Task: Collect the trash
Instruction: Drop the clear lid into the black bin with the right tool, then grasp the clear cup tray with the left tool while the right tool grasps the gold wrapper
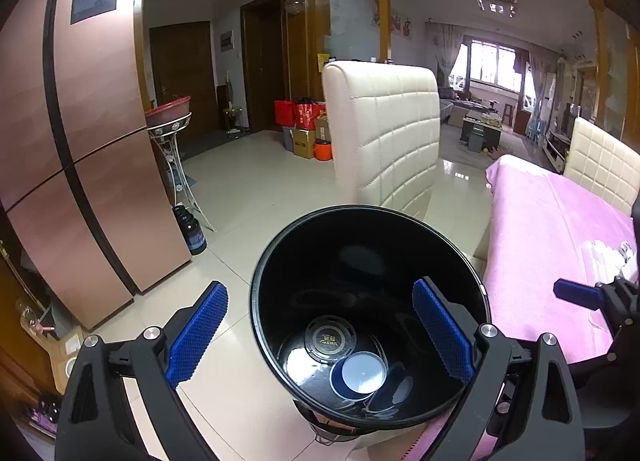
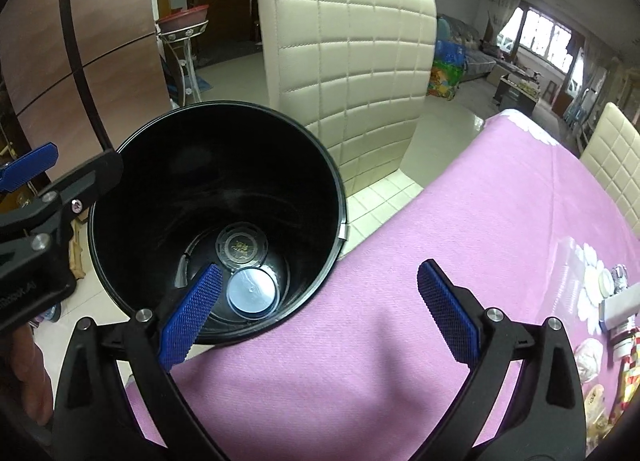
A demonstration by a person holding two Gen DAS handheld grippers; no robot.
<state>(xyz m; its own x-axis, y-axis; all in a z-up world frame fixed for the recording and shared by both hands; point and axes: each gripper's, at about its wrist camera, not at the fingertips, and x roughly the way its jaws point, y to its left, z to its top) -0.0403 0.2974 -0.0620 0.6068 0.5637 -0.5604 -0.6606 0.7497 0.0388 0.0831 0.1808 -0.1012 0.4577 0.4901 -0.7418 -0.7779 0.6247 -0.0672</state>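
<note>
A black round trash bin stands on the floor at the table's corner; it also shows in the right wrist view. Inside lie a dark round lid and a pale round lid, also in the right wrist view. My left gripper is open and empty over the bin's mouth. My right gripper is open and empty above the bin's rim and the pink tablecloth. Small items, white discs and packets, lie on the table's right side.
A cream quilted chair stands just behind the bin. A second chair is at the table's far side. A copper fridge and a white plant stand are on the left. Boxes and red bags sit beyond on the tiled floor.
</note>
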